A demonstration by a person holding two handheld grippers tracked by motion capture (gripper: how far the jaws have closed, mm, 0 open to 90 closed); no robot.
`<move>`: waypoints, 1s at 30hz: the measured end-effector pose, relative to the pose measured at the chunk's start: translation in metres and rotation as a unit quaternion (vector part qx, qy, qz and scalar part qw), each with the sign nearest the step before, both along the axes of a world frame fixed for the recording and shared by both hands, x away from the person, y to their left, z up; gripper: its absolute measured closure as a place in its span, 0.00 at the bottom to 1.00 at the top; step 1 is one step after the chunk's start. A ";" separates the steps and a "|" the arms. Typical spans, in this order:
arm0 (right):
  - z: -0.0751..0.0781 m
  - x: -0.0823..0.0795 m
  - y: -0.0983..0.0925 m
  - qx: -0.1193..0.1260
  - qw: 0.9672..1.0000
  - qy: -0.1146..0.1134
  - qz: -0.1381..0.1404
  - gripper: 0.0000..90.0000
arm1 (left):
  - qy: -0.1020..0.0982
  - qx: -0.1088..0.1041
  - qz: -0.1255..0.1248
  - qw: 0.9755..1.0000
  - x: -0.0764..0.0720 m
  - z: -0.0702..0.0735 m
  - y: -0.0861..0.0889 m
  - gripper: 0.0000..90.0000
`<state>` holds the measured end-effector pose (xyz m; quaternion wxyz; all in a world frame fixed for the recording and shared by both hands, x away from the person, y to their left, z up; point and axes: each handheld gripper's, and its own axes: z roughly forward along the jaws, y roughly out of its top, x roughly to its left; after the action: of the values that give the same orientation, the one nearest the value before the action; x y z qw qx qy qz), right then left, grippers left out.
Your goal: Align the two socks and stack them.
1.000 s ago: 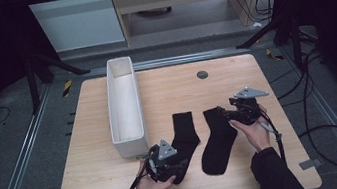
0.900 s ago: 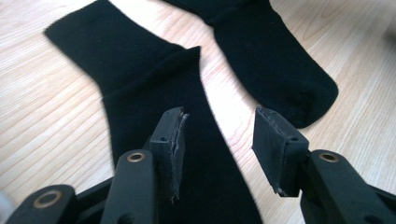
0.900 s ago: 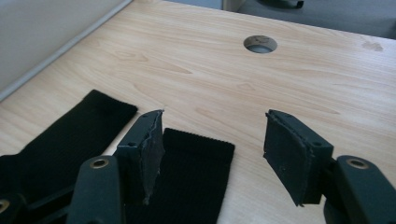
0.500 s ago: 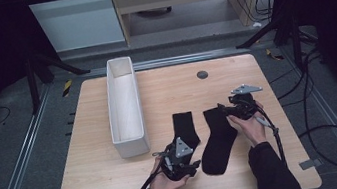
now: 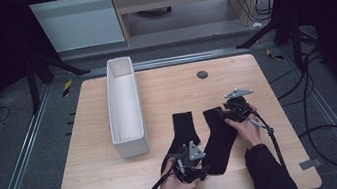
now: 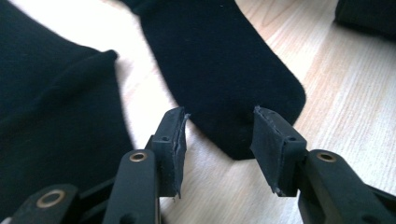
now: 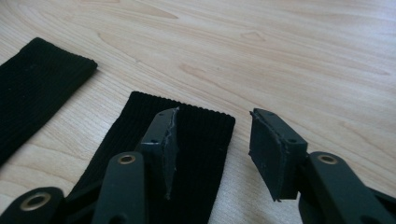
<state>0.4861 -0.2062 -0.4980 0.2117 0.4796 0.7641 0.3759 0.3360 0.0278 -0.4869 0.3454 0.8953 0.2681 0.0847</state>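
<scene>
Overhead, a white bin point(image 5: 125, 106) stands beside both socks point(image 5: 221, 137).

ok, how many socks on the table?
2. Left sock lies near the white bin; right sock lies beside it, nearer the table's right side. None appear hidden.

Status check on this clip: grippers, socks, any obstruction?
Left gripper open at toe of one black sock. Right gripper open over cuff of the other sock, jaws just closing. Nothing gripped. White bin stands apart; path clear.
</scene>
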 end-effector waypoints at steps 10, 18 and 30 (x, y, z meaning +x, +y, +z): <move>-0.008 0.002 0.003 -0.003 1.000 0.016 0.003 0.80 | 0.008 0.014 0.003 1.000 -0.001 -0.005 -0.009 0.77; -0.006 -0.001 0.005 0.008 1.000 0.027 0.007 0.95 | -0.006 0.028 0.003 1.000 -0.005 -0.005 -0.013 0.95; 0.033 -0.030 0.005 0.046 0.998 -0.032 0.030 0.95 | -0.008 -0.030 -0.034 0.999 -0.018 0.023 0.013 0.98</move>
<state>0.4560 -0.2010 -0.4646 0.2021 0.4537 0.7527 0.4321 0.3184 0.0409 -0.4644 0.3765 0.8925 0.2376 0.0723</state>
